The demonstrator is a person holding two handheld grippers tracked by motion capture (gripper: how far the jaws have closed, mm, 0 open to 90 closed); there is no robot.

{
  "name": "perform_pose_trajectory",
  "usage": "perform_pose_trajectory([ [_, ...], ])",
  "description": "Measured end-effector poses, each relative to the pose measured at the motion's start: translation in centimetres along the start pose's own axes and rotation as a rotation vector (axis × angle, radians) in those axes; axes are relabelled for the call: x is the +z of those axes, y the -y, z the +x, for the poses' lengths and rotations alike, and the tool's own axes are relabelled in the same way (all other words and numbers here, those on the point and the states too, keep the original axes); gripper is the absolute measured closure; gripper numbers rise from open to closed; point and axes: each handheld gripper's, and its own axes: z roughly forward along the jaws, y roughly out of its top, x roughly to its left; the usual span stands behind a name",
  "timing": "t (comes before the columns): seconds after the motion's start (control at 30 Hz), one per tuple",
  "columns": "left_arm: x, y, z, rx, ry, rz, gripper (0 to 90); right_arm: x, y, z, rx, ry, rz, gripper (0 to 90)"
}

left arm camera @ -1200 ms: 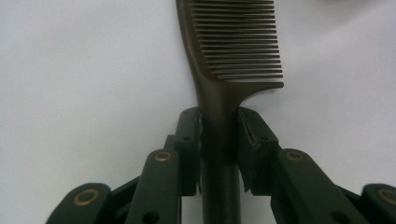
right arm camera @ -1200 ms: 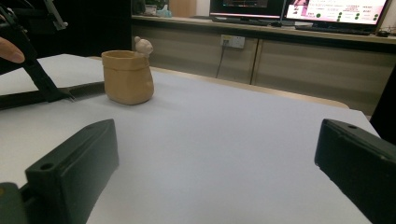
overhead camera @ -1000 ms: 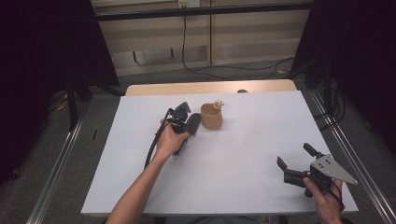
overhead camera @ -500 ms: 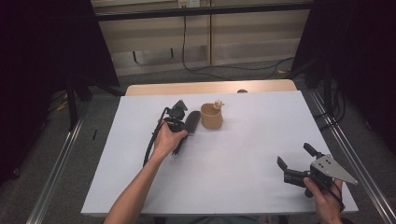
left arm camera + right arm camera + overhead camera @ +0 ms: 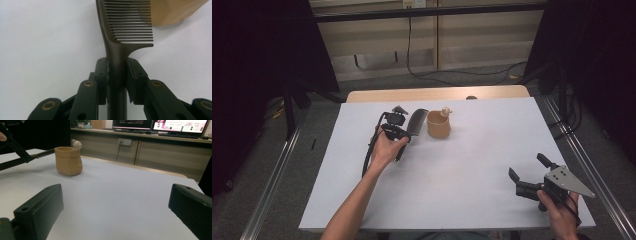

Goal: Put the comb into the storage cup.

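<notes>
Pouch (image 5: 438, 127) stands on surface (image 5: 462, 200), far side, centre-left. Comb (image 5: 417, 123) just left of it. Right tongs (image 5: 526, 176) well apart, near-right corner.

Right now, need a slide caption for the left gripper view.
Left hand-held gripper shut on a dark comb by its handle, teeth reaching toward the tan pot on the white table.

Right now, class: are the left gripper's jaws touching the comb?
Touching. In the left gripper view, both jaws of the left gripper press against the comb at its handle, one on each side, with no gap showing.
</notes>
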Motion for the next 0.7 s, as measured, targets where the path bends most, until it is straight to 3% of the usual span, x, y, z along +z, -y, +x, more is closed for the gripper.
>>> perform_pose_trajectory([
  [0.23,-0.7,0.5,0.5,0.014,-0.005,-0.076,72.7,0.0,0.0,0.0,0.001,-0.001,-0.002,0.0],
  [0.5,-1.6,0.9,0.8,0.018,0.018,-0.162,72.7,0.0,0.0,0.0,0.000,-0.002,-0.002,0.0],
  [0.7,-2.3,1.4,0.6,0.055,0.010,-0.255,72.7,0.0,0.0,0.0,0.001,-0.001,-0.003,0.0],
])
